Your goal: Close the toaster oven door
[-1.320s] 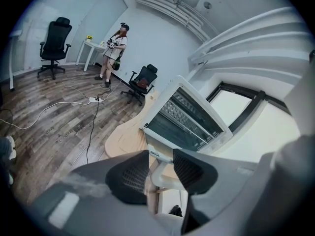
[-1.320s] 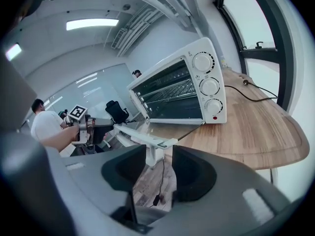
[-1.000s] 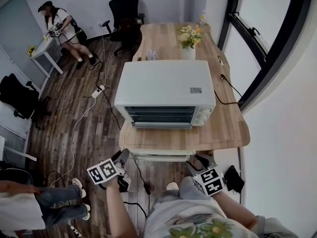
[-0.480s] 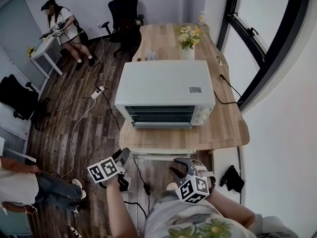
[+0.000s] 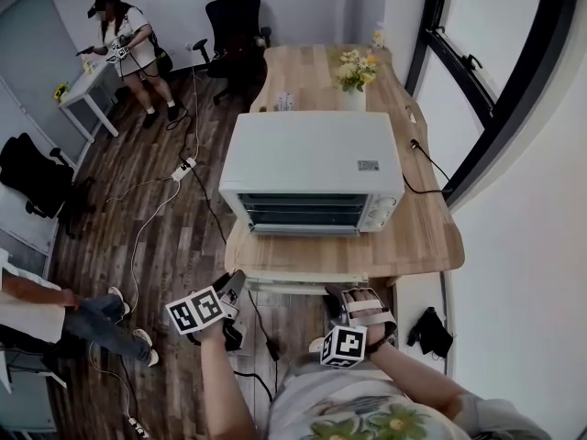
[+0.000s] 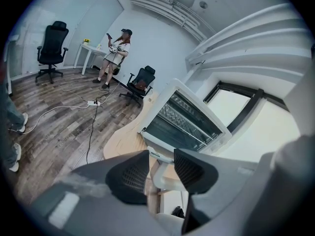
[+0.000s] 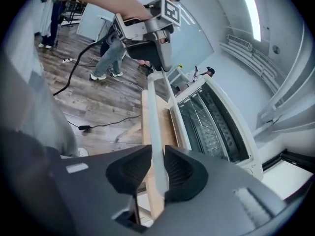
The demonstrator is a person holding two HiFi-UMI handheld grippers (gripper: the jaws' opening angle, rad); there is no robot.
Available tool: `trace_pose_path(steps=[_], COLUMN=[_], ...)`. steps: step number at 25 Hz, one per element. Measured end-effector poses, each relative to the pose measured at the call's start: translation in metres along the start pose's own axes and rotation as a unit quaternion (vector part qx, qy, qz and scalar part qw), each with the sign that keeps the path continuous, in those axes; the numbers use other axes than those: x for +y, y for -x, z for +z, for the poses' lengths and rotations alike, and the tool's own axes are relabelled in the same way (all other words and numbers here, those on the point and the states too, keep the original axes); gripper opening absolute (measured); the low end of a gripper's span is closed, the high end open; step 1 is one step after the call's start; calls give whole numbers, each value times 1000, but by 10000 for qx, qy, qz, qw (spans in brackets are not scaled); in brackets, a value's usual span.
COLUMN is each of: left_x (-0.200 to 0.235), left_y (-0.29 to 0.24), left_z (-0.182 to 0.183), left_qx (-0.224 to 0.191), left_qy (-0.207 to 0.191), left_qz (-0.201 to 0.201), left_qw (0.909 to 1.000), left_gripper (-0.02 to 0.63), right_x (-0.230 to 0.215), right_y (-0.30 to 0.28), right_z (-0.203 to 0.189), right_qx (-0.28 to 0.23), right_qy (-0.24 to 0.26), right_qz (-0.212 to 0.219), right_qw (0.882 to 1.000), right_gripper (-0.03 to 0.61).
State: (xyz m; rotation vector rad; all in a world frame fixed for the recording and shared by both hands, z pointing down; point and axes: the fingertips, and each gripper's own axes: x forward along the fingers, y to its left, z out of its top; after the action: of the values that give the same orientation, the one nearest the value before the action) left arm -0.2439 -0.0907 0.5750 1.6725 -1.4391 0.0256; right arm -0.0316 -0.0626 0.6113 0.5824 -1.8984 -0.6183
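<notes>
A white toaster oven (image 5: 312, 159) stands on the wooden table (image 5: 431, 236) with its door (image 5: 303, 278) folded down toward me. The long white door handle (image 7: 153, 112) runs along the door's front edge. My left gripper (image 5: 234, 284) sits at the handle's left end. In the left gripper view the handle bracket (image 6: 160, 161) fills the gap between the left gripper's (image 6: 161, 170) pads. My right gripper (image 5: 353, 293) is at the handle's right end. Its jaws have just been closing, and in the right gripper view the bar lies between the right gripper's (image 7: 157, 173) pads, touching both.
A vase of flowers (image 5: 350, 71) stands behind the oven, and its power cord (image 5: 417, 186) trails right. An office chair (image 5: 234, 21) and a person (image 5: 128, 49) are at the back left. Cables (image 5: 160, 209) cross the floor, and another person's legs (image 5: 55, 310) show at left.
My right gripper has rolled over and moved left and forward onto the handle's right end, its jaws narrowing round the bar. The left gripper has stayed put.
</notes>
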Motion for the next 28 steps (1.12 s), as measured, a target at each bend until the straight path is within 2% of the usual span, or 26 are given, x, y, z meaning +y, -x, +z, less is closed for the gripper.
trace_pose_path(steps=[8, 21, 28], left_x=[-8, -17, -26], left_y=[0, -3, -6], left_z=[13, 32, 49], left_qx=[-160, -262, -347], left_qy=[-1, -73, -255], left_qz=[-109, -159, -146], left_qw=[9998, 9995, 9990], left_gripper=[167, 172, 177], right_x=[-15, -34, -52], right_y=[6, 11, 13], right_z=[4, 9, 13], right_qx=[-40, -153, -284], right_qy=[-222, -261, -282], right_qz=[24, 25, 1], right_qw=[9997, 9995, 9992], right_gripper=[84, 83, 83])
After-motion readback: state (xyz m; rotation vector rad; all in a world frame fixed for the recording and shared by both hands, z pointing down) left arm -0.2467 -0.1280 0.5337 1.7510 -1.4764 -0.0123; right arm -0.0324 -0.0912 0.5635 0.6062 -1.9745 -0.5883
